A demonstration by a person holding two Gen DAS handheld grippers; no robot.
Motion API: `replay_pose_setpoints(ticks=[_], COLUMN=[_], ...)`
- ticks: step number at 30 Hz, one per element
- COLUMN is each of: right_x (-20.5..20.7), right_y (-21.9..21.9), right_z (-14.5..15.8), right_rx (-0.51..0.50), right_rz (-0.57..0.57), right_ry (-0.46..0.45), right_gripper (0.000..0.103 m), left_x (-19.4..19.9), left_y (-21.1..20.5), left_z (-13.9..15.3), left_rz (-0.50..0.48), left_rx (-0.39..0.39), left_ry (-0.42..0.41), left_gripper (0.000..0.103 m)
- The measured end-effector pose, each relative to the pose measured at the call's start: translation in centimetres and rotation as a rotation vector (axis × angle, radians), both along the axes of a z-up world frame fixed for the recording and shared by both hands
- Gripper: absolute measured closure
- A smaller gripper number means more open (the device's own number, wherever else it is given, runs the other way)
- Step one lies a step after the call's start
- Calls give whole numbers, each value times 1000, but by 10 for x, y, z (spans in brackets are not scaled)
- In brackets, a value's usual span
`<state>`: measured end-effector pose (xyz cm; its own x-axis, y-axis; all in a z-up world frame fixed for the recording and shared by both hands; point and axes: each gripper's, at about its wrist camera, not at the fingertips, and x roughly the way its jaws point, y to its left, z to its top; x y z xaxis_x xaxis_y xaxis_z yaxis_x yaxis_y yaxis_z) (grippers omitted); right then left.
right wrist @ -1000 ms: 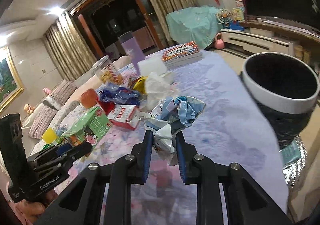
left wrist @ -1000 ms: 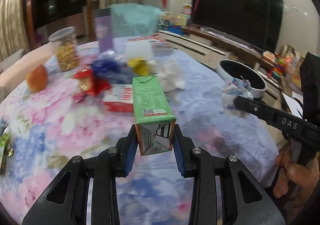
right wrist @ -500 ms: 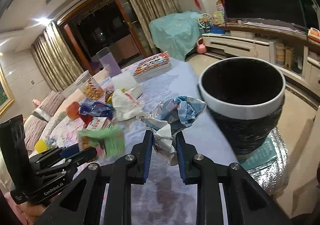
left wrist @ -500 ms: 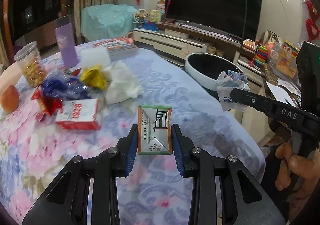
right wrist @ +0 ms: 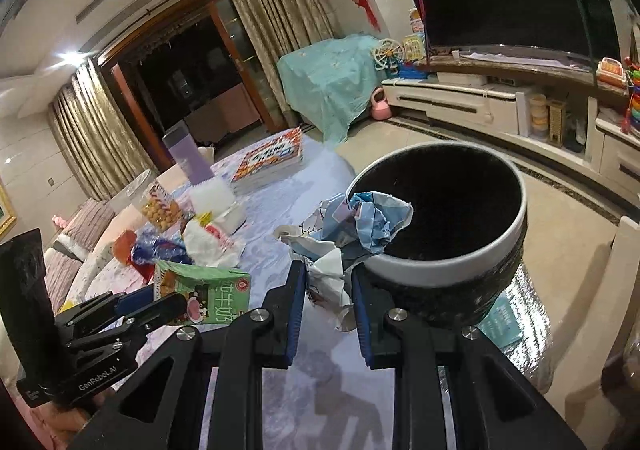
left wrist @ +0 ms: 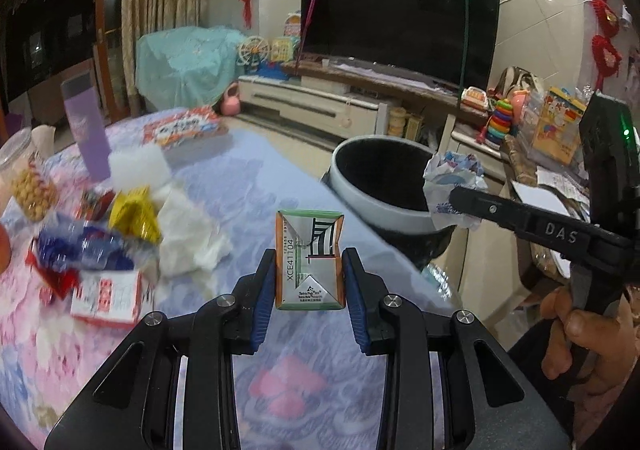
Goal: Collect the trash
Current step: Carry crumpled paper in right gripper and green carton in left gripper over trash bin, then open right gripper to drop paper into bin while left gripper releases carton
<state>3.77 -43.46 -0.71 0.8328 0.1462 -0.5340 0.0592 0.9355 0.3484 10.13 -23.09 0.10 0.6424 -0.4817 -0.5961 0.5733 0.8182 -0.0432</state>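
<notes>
While held above the floral tablecloth [left wrist: 248,178], clamped end-on in the left gripper [left wrist: 308,282]: a green milk carton [left wrist: 309,260], silver folded base with a printed code facing the lens, orange edges, blue pads pressed flat on both sides. Seen from the right wrist at about 8 o'clock as a green box with a cartoon cow and a red seal, lying sideways in that tool. Left behind at 9 to 10 o'clock on the cloth: a red-and-white packet [left wrist: 106,296], a blue wrapper [left wrist: 84,250], a yellow wrapper [left wrist: 136,214], a white crumpled tissue [left wrist: 192,234], a jar of snacks [left wrist: 28,182], a purple bottle [left wrist: 86,122]. Further right, at 1 o'clock, a trash bin [left wrist: 384,210] with a white rim and a black liner, standing off the table's edge. Pinched tight in the right gripper [right wrist: 328,302]: a crumpled wrapper [right wrist: 352,226], blue, white and lilac, bunched into a loose ball, narrow white tail squeezed between the pads, bulk overlapping the bin's near rim at 12 o'clock. At the far right of the left view, a hand [left wrist: 580,342] wrapped round that gripper's handle.
</notes>
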Motion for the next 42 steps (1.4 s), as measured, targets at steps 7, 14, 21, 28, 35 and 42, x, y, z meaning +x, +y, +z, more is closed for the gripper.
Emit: replay_pose_setpoints(ticks=[7, 14, 21, 28, 35, 42], right_x=[13, 28, 42, 59, 71, 78], right_y=[-28, -51, -69, -83, -95, -101], right_z=[3, -3, -10, -15, -19, -17], right_rx=[7, 2, -4, -9, -3, -18], right_rz=[-35, -58, -63, -59, -57, -63], right_ry=[2, 47, 96, 141, 175, 194], right_gripper=[80, 80, 80, 79, 76, 65], left_x=[12, 34, 57, 78, 91, 97], left_y=[-29, -66, -100, -121, -133, -143], left_z=[13, 17, 10, -6, -16, -19], left_rz=[-34, -77, -110, -128, -152, -176], left_rx=[-17, -25, -19, -11, 4, 36], left_ry=[-35, -36, -10, 42, 89, 115], left_gripper=[72, 72, 72, 72, 72, 71])
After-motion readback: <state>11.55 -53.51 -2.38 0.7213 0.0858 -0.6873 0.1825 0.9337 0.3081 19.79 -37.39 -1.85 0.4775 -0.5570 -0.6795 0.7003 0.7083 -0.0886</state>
